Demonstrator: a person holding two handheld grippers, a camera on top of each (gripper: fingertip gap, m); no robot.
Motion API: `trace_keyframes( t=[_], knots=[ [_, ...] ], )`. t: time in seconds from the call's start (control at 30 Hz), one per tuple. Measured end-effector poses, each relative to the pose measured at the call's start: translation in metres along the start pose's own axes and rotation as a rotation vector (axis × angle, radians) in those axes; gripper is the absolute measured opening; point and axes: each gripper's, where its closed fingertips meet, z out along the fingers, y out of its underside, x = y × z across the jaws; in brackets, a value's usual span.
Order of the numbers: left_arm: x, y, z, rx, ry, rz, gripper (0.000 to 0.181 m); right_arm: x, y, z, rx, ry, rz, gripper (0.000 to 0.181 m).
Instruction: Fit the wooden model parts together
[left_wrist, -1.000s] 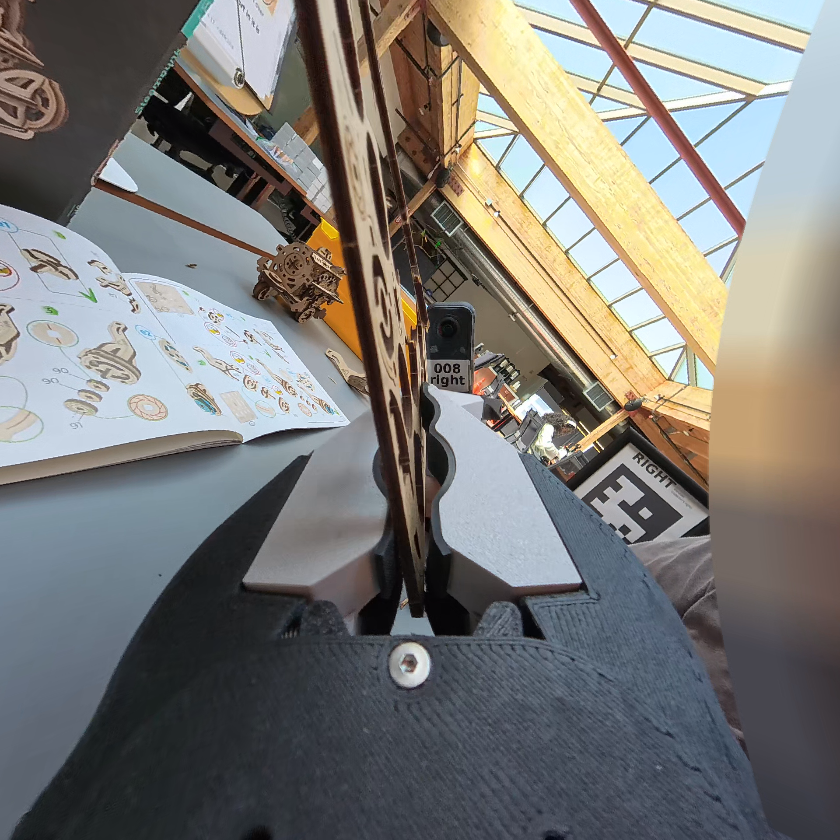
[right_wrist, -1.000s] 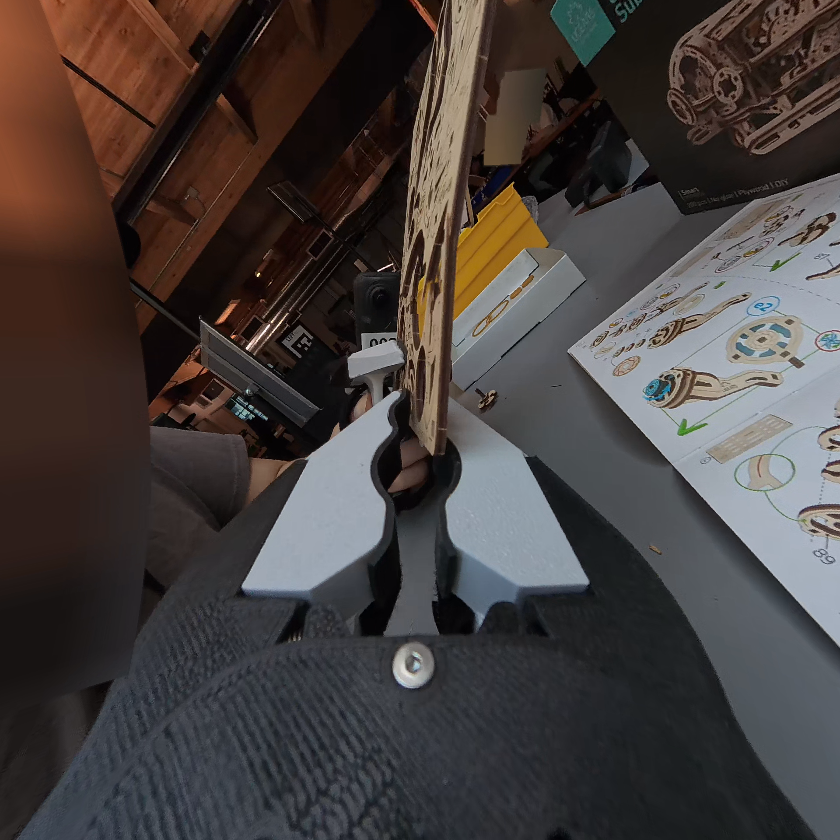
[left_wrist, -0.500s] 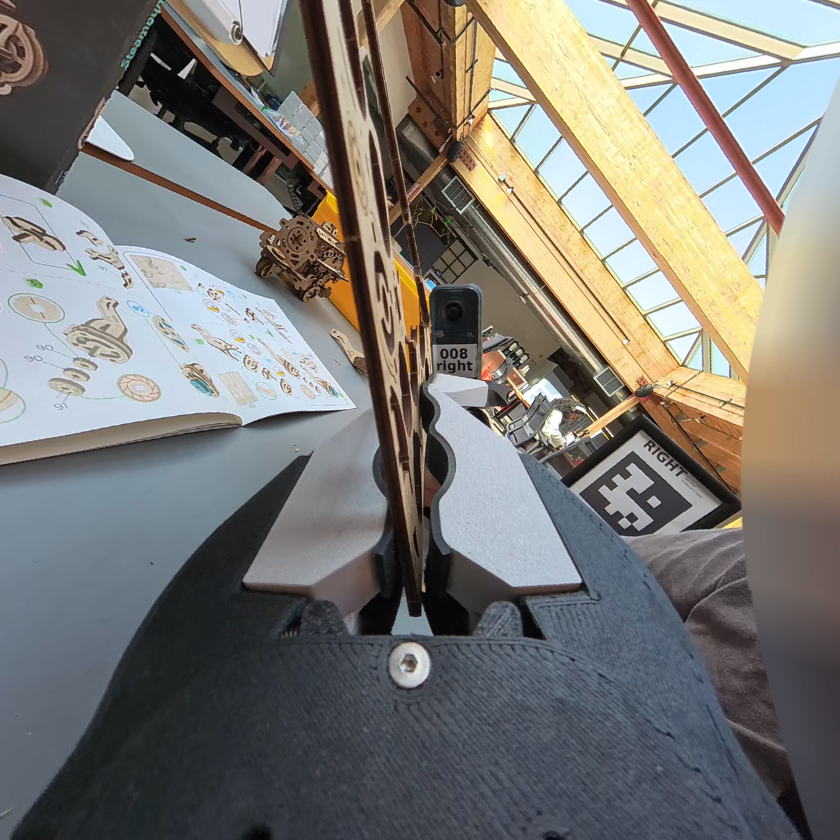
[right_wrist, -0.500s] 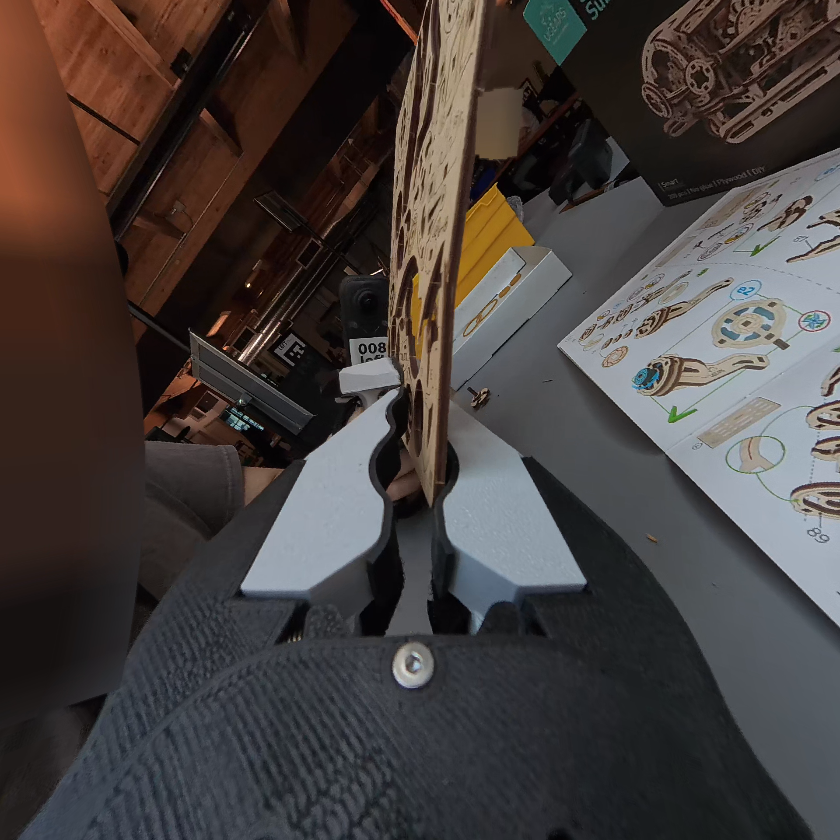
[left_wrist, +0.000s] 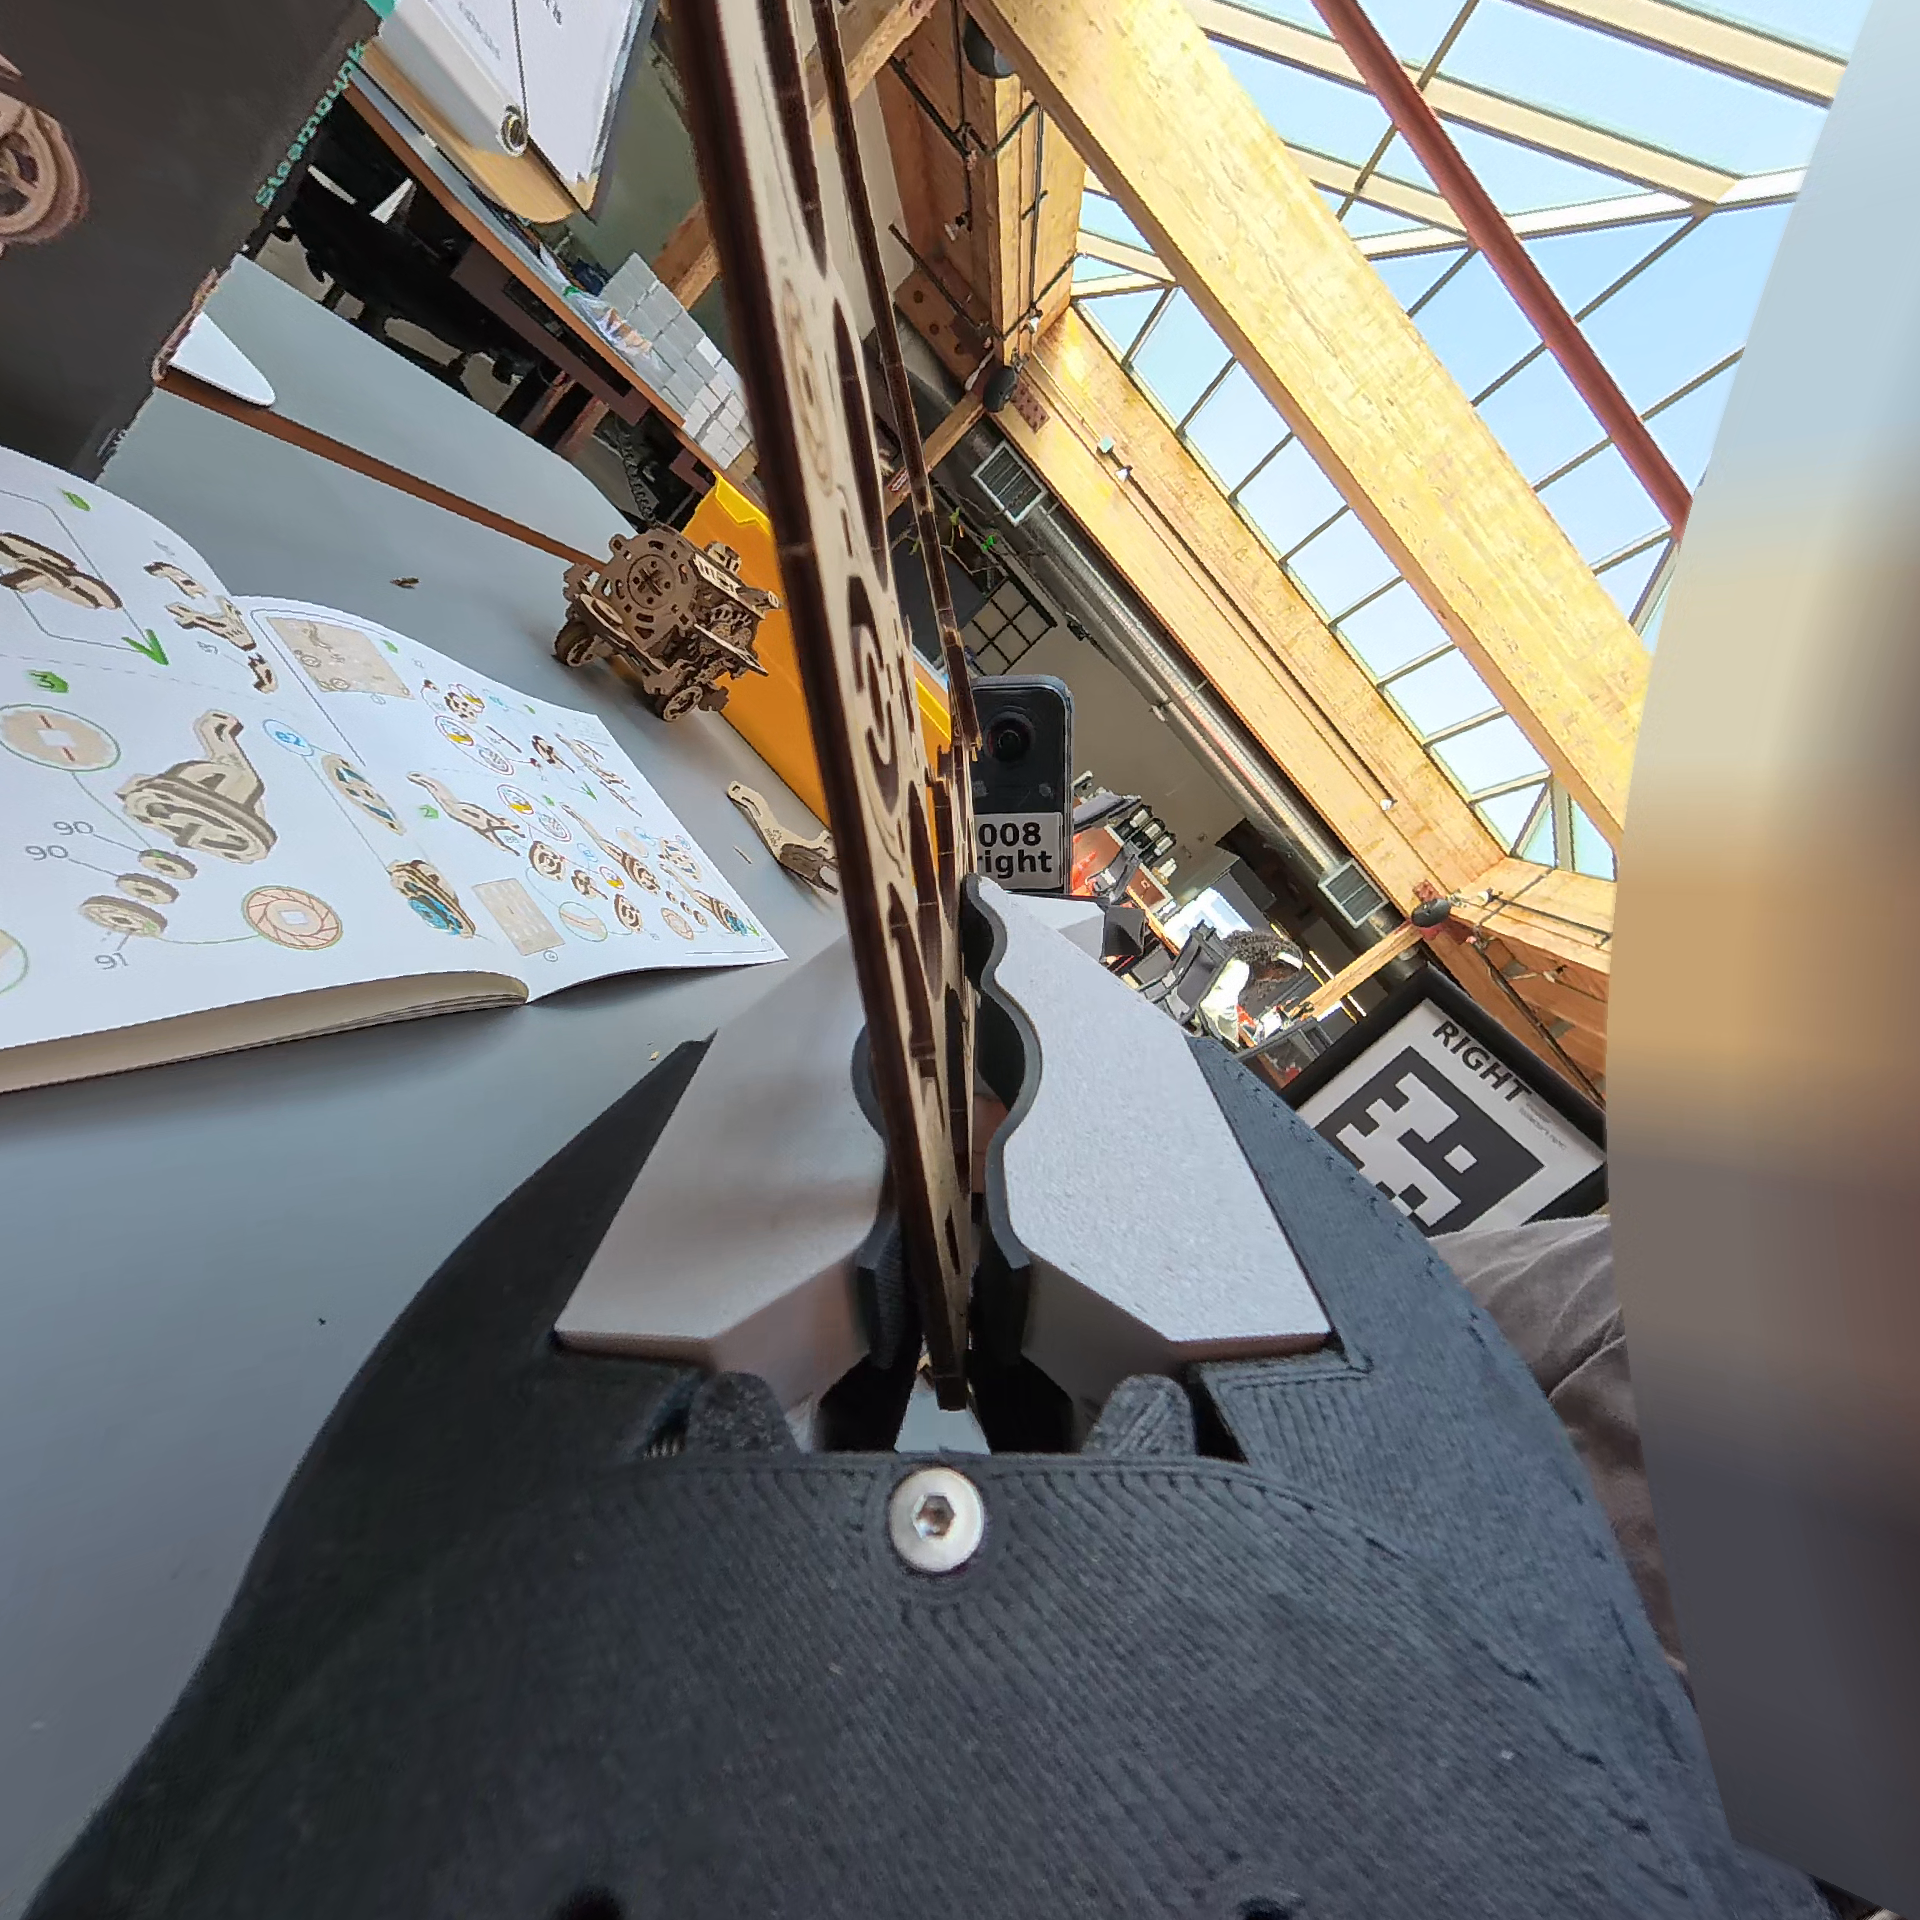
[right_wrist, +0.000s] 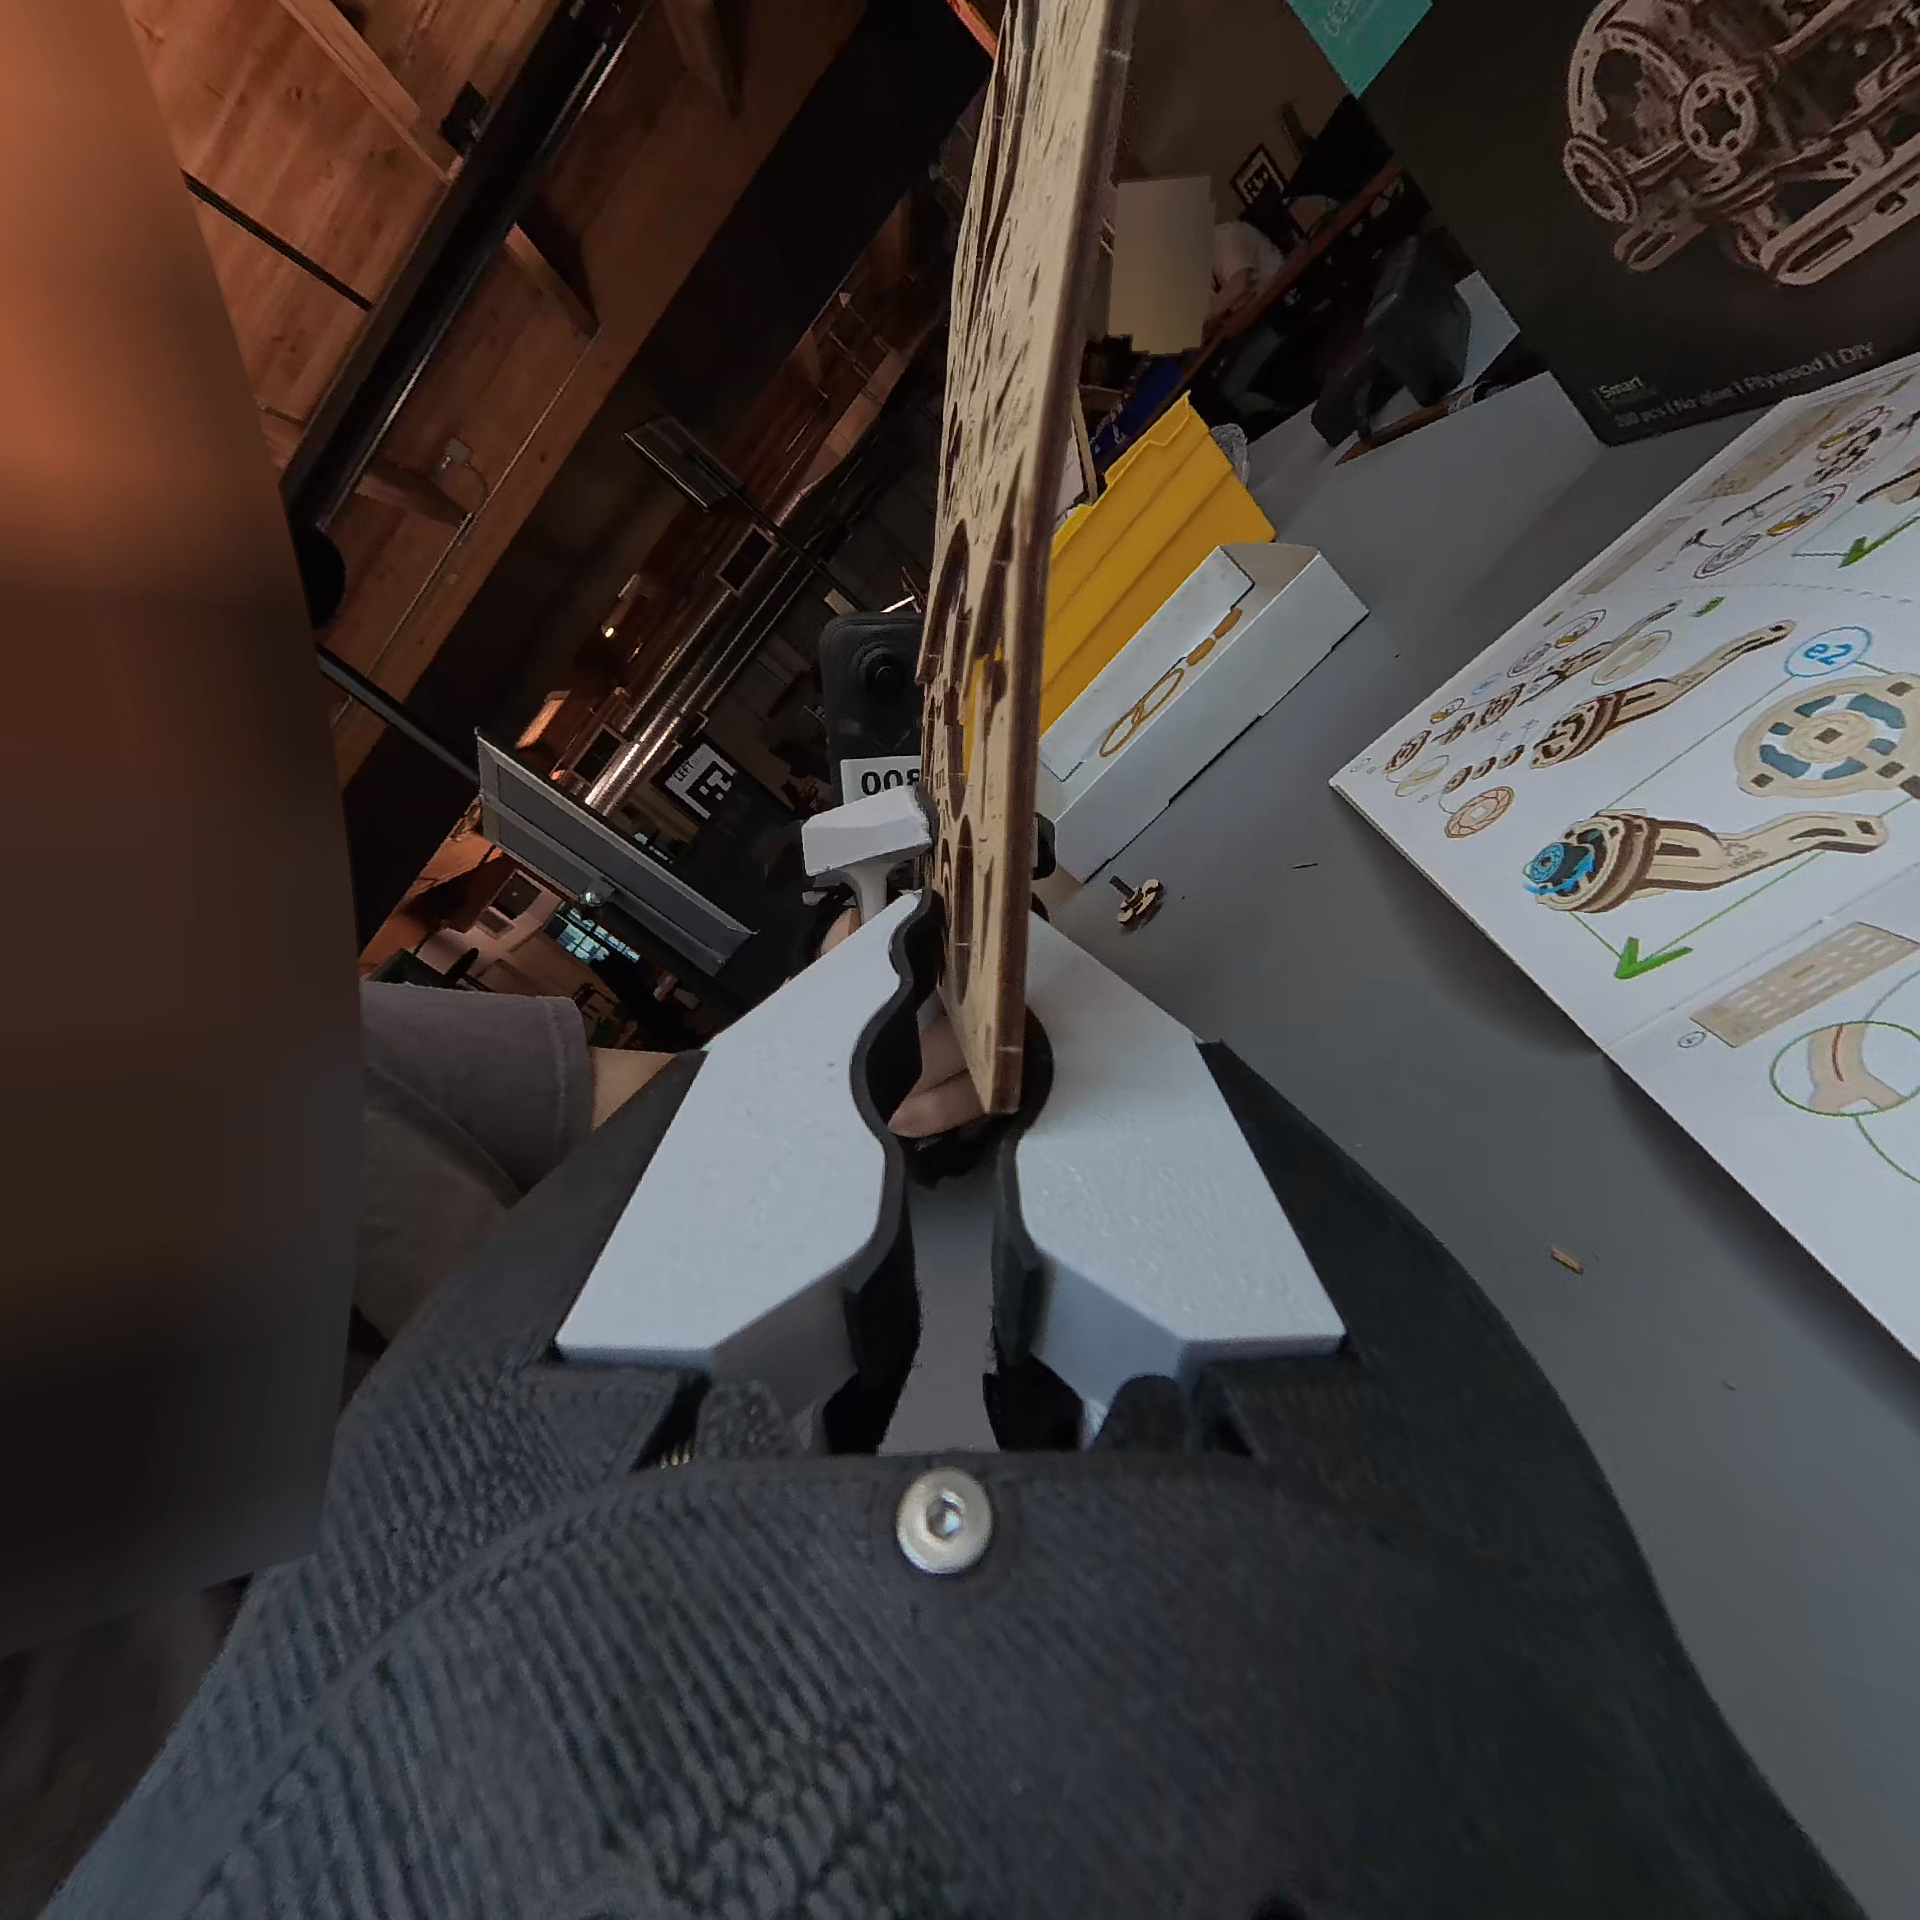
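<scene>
My left claw (left_wrist: 940, 1143) is clamped on the wooden parts sheet (left_wrist: 831, 540), which stands edge-on up the middle of the frame, its lower edge sunk deep between the two pads. My right claw (right_wrist: 961, 1049) faces it from the other end of the same sheet (right_wrist: 1023, 436). There the corner sits in the notch near the tips, pressed against the right-hand pad, with a gap showing on the left side. So I read it as closed lightly on the sheet, though how firm that grip is I cannot tell.

I judge the sheet is held upright between both claws so that a cut piece can be pushed or bent out of it. The left claw does the anchoring and the right one the working. Nothing is being fitted yet.

Further out, the worktop (left_wrist: 260, 1195) carries the open instruction booklet (left_wrist: 343, 790) at centre left of the left view. A partly built wooden model (left_wrist: 660, 618) sits just beyond it, and a loose wooden piece (left_wrist: 790, 842) lies close to the sheet. In the right view a white tray (right_wrist: 1205, 675) with cut rings sits right of centre, a small wooden peg (right_wrist: 1138, 899) below it, and the dark kit box (right_wrist: 1714, 208) at upper right.
</scene>
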Motion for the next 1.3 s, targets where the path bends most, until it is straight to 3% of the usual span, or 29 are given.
trace_keyframes(
  t=[0.53,0.83,1.3],
  knots=[
    [-0.0024,0.0072,0.0024,-0.027,-0.055,0.028,0.0,0.0029,0.0026,-0.0018,-0.008,-0.034,0.065,0.001],
    [0.004,0.0023,0.0016,-0.007,0.007,0.025,0.0,-0.0046,-0.0038,-0.0016,0.018,-0.039,0.009,0.001],
    [0.0007,0.0051,0.0027,-0.014,-0.036,0.015,0.0,-0.0002,-0.0009,-0.0033,-0.014,0.006,-0.024,0.002]
  ],
)
